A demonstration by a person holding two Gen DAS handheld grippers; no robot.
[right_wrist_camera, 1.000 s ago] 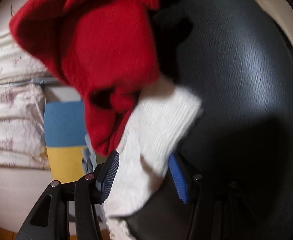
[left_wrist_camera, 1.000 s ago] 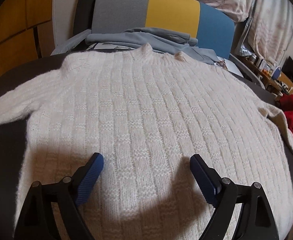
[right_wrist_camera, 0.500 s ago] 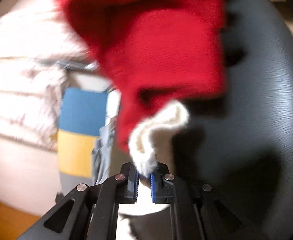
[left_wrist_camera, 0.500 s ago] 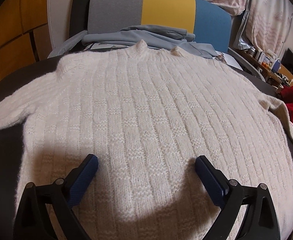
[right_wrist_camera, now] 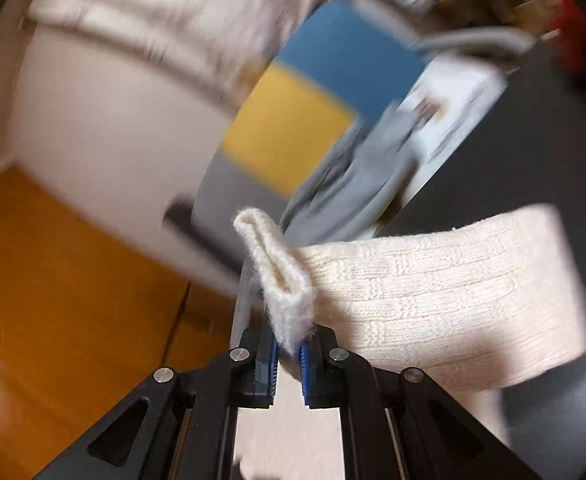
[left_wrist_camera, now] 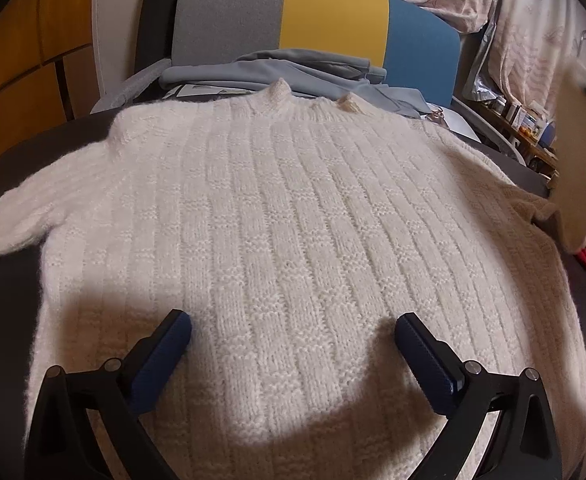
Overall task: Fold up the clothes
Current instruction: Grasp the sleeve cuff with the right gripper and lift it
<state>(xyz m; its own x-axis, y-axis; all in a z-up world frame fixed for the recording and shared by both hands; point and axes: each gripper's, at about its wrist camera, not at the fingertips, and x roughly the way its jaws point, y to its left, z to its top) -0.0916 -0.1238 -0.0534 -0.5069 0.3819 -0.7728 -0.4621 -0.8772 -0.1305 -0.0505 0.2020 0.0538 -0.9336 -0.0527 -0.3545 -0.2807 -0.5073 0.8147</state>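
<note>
R gripper fingers pinch the sleeve cuff of the cream sweater lying flat on the dark counter, sleeve trailing off to its right toward the body, so fold goes inward; L gripper fingers spread wide over the hem, nothing held.

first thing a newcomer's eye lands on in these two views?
The cream knit sweater, spread flat across the dark table and filling the left wrist view, with the open left gripper over its lower part. Next, the right gripper shut on the sweater's cuff, sleeve trailing right. Behind the sweater, the grey-yellow-blue chair back.
</note>
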